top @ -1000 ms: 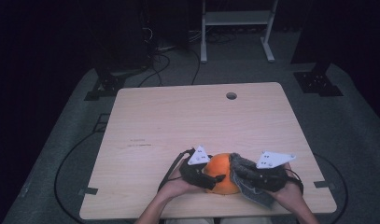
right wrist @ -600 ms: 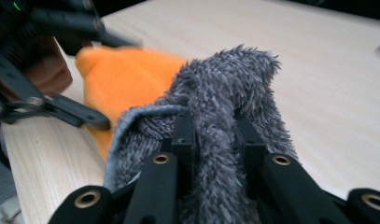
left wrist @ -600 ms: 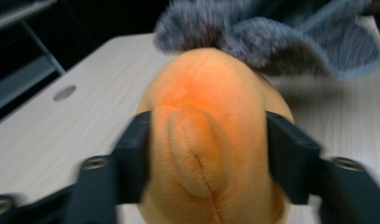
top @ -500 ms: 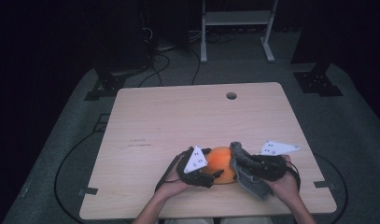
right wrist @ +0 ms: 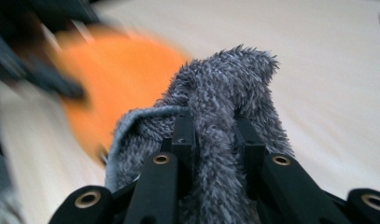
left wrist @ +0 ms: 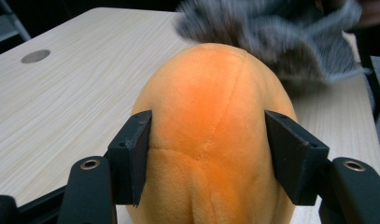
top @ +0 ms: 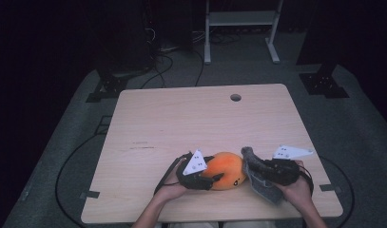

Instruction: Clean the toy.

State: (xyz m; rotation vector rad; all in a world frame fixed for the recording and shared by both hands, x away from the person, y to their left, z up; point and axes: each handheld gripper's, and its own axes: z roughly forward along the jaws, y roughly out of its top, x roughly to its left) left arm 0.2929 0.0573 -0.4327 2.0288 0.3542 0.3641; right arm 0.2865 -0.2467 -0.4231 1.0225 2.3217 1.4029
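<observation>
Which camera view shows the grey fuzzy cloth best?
The right gripper view: the grey cloth sits sharp and close, pinched between the right gripper jaws. The high view shows it small, hanging from that gripper beside the orange plush toy. The left gripper view shows a blurred patch behind the toy.

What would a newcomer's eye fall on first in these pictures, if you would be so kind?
First the orange plush toy, bright against the pale wooden table near its front edge. The left claw has just been closing on it, and its pads now press into the toy's sides. Just right of the toy, the right claw is clamped on a fluffy grey cloth, which sticks up between its jaws.
</observation>
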